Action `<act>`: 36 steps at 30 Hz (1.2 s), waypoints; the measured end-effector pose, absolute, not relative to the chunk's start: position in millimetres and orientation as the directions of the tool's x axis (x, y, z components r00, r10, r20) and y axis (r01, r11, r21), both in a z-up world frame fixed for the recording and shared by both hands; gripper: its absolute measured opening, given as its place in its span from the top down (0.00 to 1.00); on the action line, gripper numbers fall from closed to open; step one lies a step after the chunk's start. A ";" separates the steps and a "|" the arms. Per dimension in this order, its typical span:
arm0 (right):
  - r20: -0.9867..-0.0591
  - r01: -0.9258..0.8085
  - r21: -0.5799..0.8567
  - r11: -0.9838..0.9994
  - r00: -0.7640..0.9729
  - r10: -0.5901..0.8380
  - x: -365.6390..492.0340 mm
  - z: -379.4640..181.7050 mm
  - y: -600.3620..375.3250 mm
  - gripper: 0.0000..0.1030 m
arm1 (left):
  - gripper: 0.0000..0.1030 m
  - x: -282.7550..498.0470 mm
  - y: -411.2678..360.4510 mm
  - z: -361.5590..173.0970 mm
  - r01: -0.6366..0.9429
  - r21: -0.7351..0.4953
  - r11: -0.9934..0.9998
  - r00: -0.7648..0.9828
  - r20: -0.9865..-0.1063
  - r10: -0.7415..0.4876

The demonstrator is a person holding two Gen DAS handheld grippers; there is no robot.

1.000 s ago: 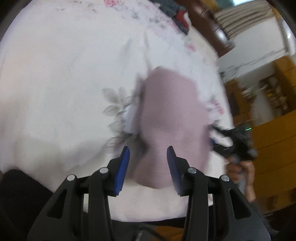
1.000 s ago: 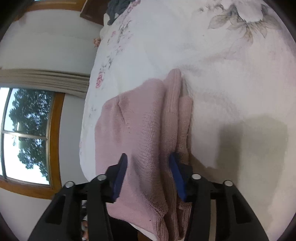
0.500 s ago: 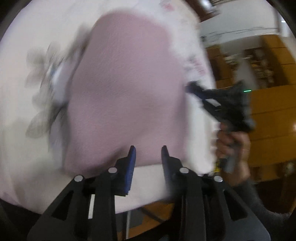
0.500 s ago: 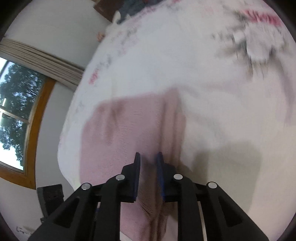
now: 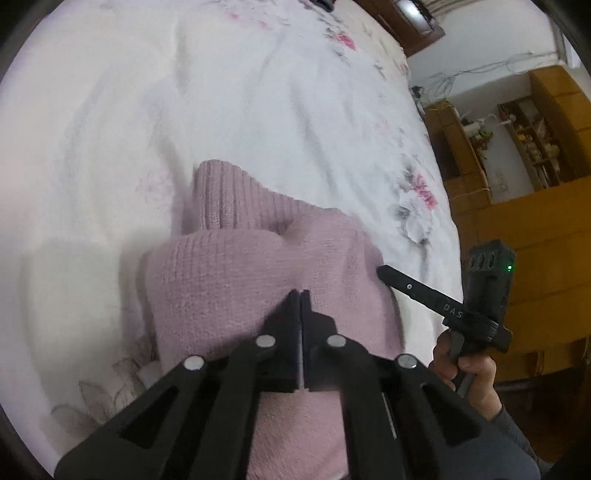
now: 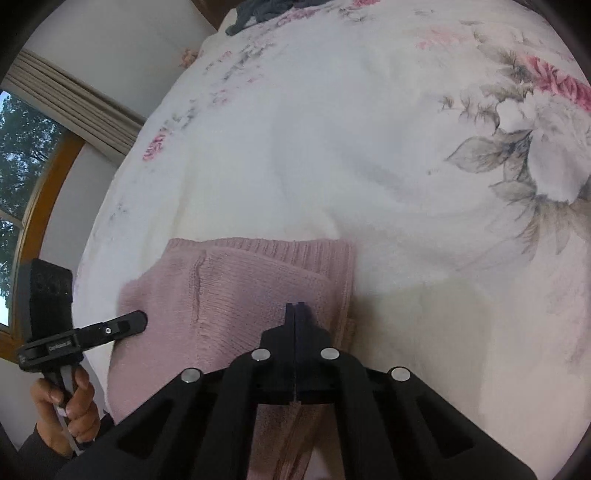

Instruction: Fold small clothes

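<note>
A pink knit sweater (image 5: 258, 280) lies folded on a bed covered by a white sheet (image 5: 184, 110) printed with pink and grey flowers. The sweater sits at the near edge of the bed, close under both cameras. It is a fine, soft knit in dusty pink. In the left wrist view a ribbed band (image 5: 236, 199) sticks out at its far side, with a rounded upper layer folded over it. In the right wrist view the sweater (image 6: 229, 291) shows a ribbed far edge, a vertical seam line left of centre, and stacked layers along its right side.

The left gripper (image 5: 300, 293) has its fingers pressed together, tips over the near middle of the sweater; whether any cloth is pinched between them cannot be told. The right gripper (image 6: 295, 305) is likewise closed, tips over the sweater's right part, and again a pinch of cloth cannot be confirmed.

In each view the other gripper is seen from the side at the sweater's edge, held in a hand (image 5: 469, 373). Far off on the bed lies a dark garment (image 6: 266, 13). A window (image 6: 18, 184) is at the left in the right wrist view, wooden shelves (image 5: 517, 129) at the right in the left wrist view.
</note>
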State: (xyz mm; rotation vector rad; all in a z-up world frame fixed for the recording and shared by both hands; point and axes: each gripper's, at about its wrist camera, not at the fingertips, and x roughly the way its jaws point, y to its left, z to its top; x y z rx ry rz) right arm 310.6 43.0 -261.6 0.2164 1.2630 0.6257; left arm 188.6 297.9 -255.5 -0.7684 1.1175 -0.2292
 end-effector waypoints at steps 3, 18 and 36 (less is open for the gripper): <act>-0.773 -0.377 0.520 0.766 0.172 0.610 283.8 -234.1 38.6 0.95 | 0.78 170.3 296.3 -222.9 -0.122 -0.697 0.706 0.502 -0.657 -0.562; -0.845 -0.551 0.389 0.738 0.106 0.524 180.6 -232.2 36.8 0.95 | 0.90 94.2 277.1 -219.4 -0.055 -0.555 0.830 0.441 -0.759 -0.478; -0.923 -0.503 0.275 0.820 0.100 0.371 104.7 -274.6 18.2 0.99 | 0.96 25.5 268.3 -269.4 -0.179 -0.457 0.871 0.320 -0.864 -0.388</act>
